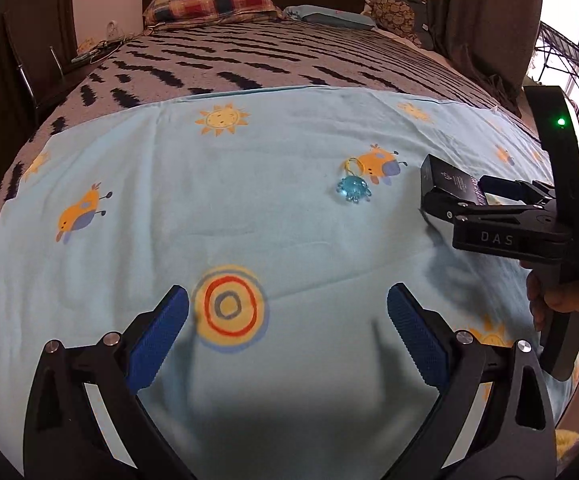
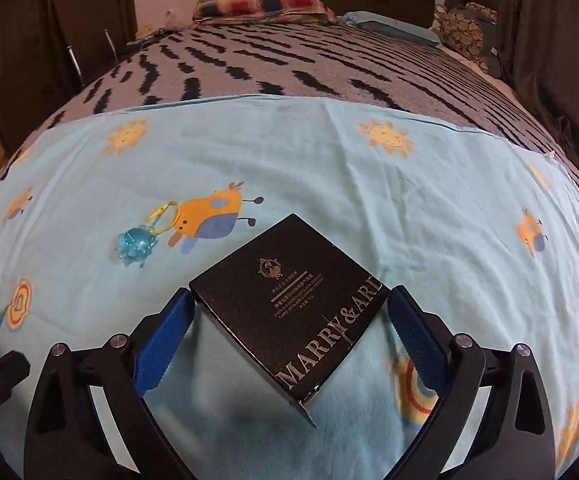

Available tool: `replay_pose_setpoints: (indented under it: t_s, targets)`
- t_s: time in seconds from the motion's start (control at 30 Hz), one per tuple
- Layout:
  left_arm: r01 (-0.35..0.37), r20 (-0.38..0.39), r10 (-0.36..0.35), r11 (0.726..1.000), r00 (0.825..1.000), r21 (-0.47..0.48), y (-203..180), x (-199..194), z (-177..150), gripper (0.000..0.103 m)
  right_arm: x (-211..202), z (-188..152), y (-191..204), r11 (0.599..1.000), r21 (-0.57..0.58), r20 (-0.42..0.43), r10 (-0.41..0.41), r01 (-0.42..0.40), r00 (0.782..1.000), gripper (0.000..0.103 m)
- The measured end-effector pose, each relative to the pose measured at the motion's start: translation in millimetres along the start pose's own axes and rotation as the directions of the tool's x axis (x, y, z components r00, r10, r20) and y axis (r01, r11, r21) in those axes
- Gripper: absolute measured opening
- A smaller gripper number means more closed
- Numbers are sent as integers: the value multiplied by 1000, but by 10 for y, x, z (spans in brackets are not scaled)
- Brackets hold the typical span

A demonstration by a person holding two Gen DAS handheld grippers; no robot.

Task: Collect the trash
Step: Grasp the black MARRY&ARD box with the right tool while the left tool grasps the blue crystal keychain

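Right wrist: right claw [image 2: 289, 320] level, clamping black box [image 2: 289, 308].

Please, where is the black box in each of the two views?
Left wrist view: the box is at the right edge, between the right tongs.
Right wrist view: the box is at lower centre, between the right tongs' pads.
Shared landmark: the blue charm, left of the box in both.
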State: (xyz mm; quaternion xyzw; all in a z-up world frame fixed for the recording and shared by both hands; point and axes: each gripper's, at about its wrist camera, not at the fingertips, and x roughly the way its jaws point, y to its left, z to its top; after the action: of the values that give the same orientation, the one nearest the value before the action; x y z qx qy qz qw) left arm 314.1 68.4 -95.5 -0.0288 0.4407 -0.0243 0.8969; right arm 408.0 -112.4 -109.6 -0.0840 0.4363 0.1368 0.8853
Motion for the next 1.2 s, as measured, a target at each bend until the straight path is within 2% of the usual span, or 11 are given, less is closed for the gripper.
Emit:
replay_pose_setpoints:
  t_s: [0.13,0.3,0.43,0.67,0.77,0.83,0.87,1.2]
  targets:
    - [-15,1,15,1000,1000,9,-56,121,97,94,-36,-16,-67,1000,22,16,14,-14,1000,93]
    - [-22,26,21,1000,999,15,-127,270,263,94,-173,-30,-198,998,54,42,39,-41,998,84]
    - [-24,15,24,999,1000,34,-244,468,413,87,-135,-83,-275,1000,23,13,5,-6,1000,80]
    - [-14,-21,16,998,1000,68,-444,781,612,74,-175,-116,-465,999,41,31,15,-16,999,79]
    - [-20,-26,22,996,999,83,-490,852,650,60,-183,-124,-529,998,56,37,35,-37,999,79]
    - [-20,-22,21,997,1000,81,-489,843,669,33,-202,-124,-541,997,66,43,46,-49,998,78]
    - [-25,-21,27,996,999,81,-485,837,672,26,-212,-122,-539,996,65,44,50,-53,998,78]
    - [-35,-2,35,994,999,107,-464,589,527,26,-477,-180,-470,995,63,85,70,-76,994,77]
